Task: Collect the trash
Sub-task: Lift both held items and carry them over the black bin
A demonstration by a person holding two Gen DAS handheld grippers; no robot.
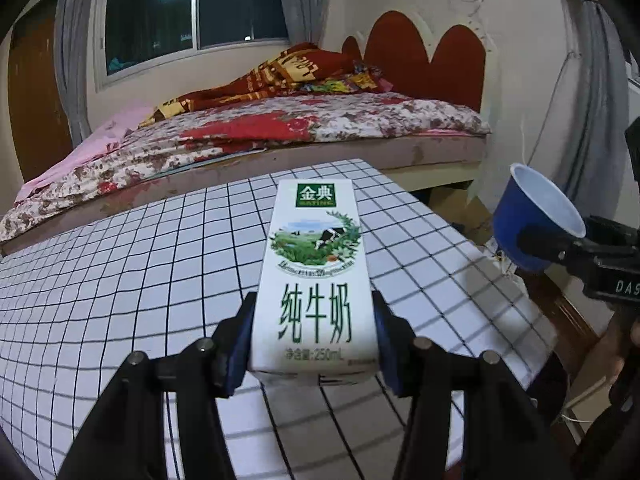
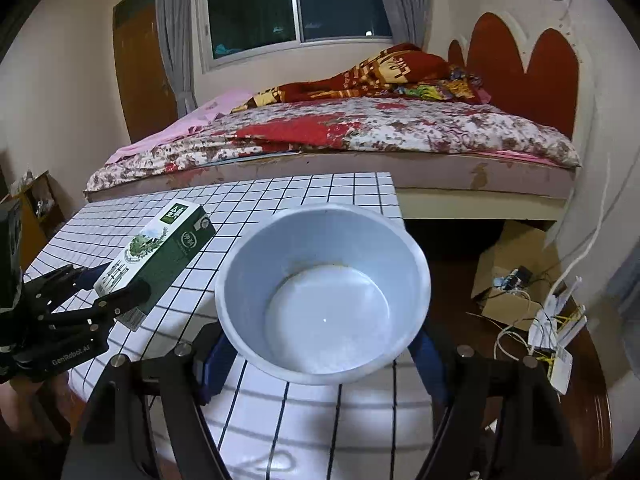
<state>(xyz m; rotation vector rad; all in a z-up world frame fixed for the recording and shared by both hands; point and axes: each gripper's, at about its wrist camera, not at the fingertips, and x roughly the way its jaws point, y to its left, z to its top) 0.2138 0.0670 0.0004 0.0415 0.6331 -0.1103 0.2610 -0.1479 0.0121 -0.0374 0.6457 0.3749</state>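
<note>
A white and green milk carton [image 1: 316, 280] is clamped between the blue pads of my left gripper [image 1: 314, 340], lifted above the checkered table [image 1: 120, 260]. The same carton [image 2: 156, 256] shows at the left of the right wrist view, with the left gripper [image 2: 120, 300] shut on its lower end. A paper cup [image 2: 324, 292], white inside and blue outside, sits between the pads of my right gripper [image 2: 320, 356], its mouth facing the camera. In the left wrist view that blue cup [image 1: 532, 216] hangs at the right, off the table's edge, on the right gripper's fingers [image 1: 544, 244].
A bed [image 1: 280, 132] with a floral quilt and a red headboard runs along the table's far edge. A cardboard box [image 2: 516, 276] with wires lies on the floor at the right. A window [image 2: 296, 8] with grey curtains is behind.
</note>
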